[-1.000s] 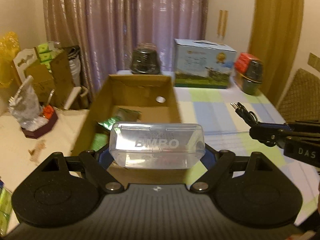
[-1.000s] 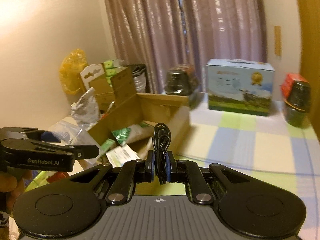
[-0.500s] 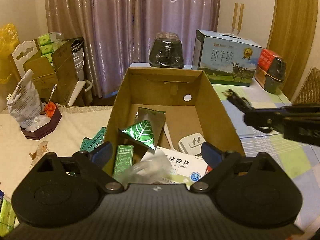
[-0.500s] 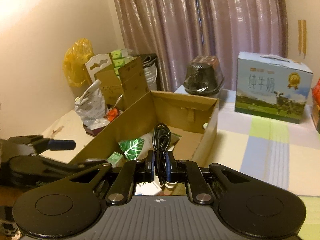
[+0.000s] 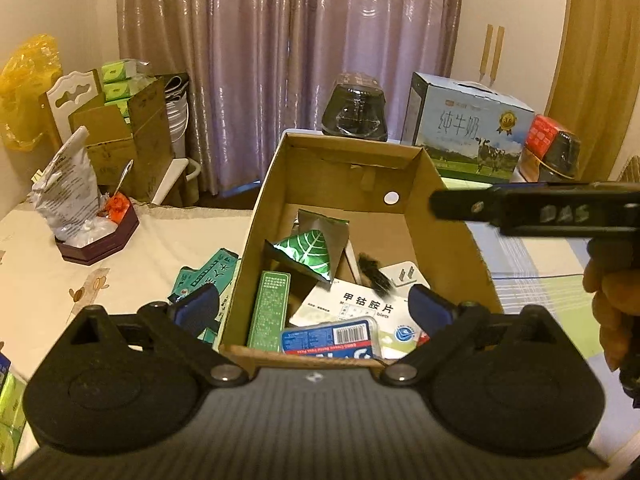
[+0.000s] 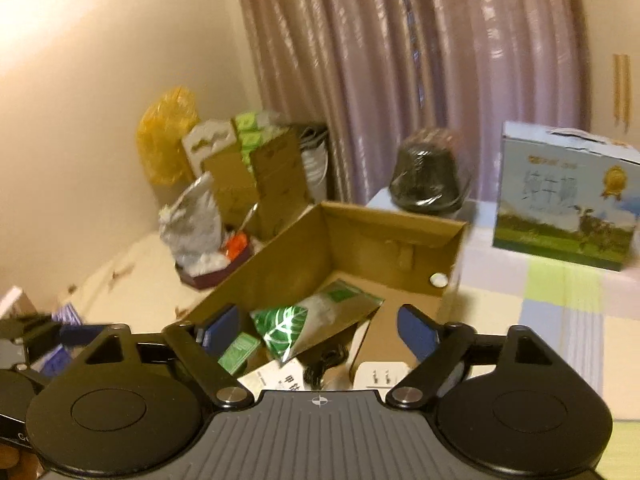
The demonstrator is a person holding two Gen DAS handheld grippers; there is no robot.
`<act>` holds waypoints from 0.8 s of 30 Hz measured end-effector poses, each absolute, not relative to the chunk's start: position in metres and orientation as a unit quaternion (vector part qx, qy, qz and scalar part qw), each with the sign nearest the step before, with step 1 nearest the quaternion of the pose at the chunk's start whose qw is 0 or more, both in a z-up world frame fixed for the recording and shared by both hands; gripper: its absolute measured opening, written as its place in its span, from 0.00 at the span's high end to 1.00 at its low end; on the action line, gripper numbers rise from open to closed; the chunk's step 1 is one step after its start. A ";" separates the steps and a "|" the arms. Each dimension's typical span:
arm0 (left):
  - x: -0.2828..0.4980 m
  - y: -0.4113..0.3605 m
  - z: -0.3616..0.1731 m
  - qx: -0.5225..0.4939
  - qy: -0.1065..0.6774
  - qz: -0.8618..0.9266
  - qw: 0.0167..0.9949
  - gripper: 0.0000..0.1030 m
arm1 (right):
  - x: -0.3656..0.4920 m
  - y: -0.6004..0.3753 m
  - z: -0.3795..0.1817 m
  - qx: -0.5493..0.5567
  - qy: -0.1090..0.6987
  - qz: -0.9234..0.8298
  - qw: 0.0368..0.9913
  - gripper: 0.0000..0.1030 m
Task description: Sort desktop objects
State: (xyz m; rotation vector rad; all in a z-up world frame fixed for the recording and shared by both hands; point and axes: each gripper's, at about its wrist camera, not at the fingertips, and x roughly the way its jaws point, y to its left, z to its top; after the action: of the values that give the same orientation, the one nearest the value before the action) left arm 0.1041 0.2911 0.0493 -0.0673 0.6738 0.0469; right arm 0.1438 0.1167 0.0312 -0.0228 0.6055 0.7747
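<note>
An open cardboard box (image 5: 348,172) stands on the table in front of both grippers. My left gripper (image 5: 312,310) hovers over its near end, jaws opening with nothing between them. Just below it a clear plastic case (image 5: 328,338) with a blue label lies in the box. My right gripper (image 6: 318,330) hangs over the box (image 6: 384,240), jaws opening and empty. A black cable (image 6: 324,362) lies loose below it, and it shows blurred (image 5: 374,276) in the left wrist view. The right gripper's fingers (image 5: 460,204) reach in over the box's right wall.
The box also holds a green leaf pouch (image 5: 312,252), a slim green carton (image 5: 268,310), a white medicine box (image 5: 360,308) and a white plug (image 5: 404,276). Teal packets (image 5: 204,276) lie left of it. A milk carton (image 5: 468,132), dark jar (image 5: 354,108) and maroon tray (image 5: 96,240) stand around.
The left gripper opened and the clear case dropped into the box. The right gripper moved over the box, then opened, and the cable fell in.
</note>
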 end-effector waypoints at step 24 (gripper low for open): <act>0.004 0.230 0.080 -0.059 0.367 0.067 0.926 0.01 | 0.021 0.004 0.040 0.023 0.380 0.278 0.882 0.02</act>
State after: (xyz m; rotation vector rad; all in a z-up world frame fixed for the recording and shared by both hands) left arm 0.0036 0.2300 0.0798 -0.1204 0.7537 0.1374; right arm 0.0212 0.0039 0.0402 0.0482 0.7924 0.5799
